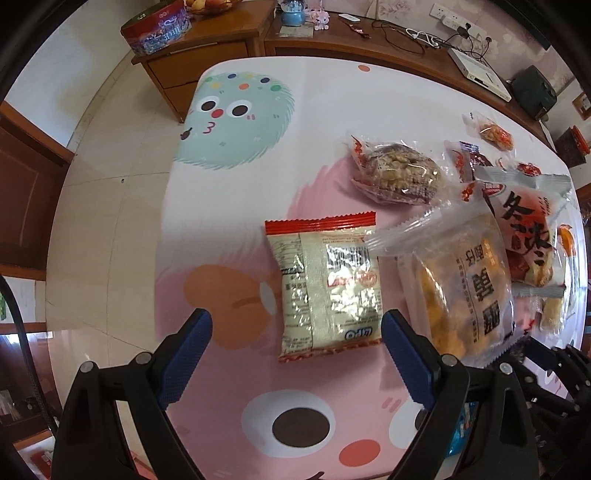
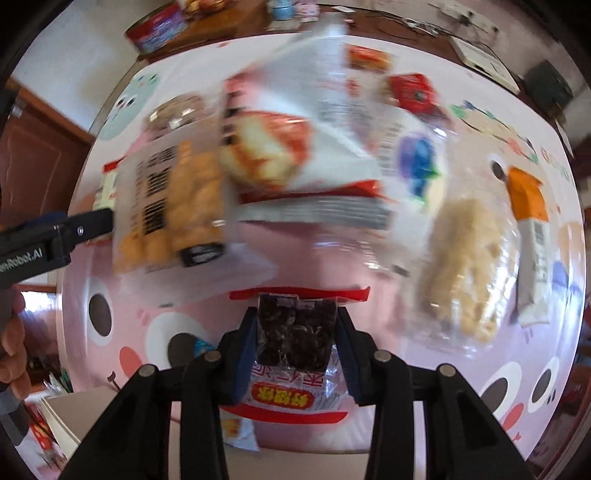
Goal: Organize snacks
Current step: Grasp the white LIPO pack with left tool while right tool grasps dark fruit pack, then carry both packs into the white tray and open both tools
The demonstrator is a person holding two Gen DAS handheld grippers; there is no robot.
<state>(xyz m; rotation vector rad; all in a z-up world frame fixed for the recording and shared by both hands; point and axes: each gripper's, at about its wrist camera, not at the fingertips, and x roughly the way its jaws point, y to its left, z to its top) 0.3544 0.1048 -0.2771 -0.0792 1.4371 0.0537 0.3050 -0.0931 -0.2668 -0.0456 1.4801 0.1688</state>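
A cream foil snack packet (image 1: 325, 288) with red crimped ends lies flat on the cartoon tablecloth (image 1: 229, 221). My left gripper (image 1: 297, 319) hovers over its near end, open, with the blue pads (image 1: 188, 354) wide to either side and not touching it. In the right wrist view my right gripper (image 2: 297, 314) is shut on a dark snack packet (image 2: 295, 332) with red edges; both pads press its sides. Whether that packet rests on the cloth I cannot tell.
A heap of packets lies right of the cream one: a yellow cake pack (image 1: 461, 288), a nut cake (image 1: 399, 173), a white-and-red pack (image 1: 524, 221). A puffed-rice bar (image 2: 465, 269) lies further right. Wooden cabinets (image 1: 199, 66) with a tin (image 1: 157, 27) stand beyond the table.
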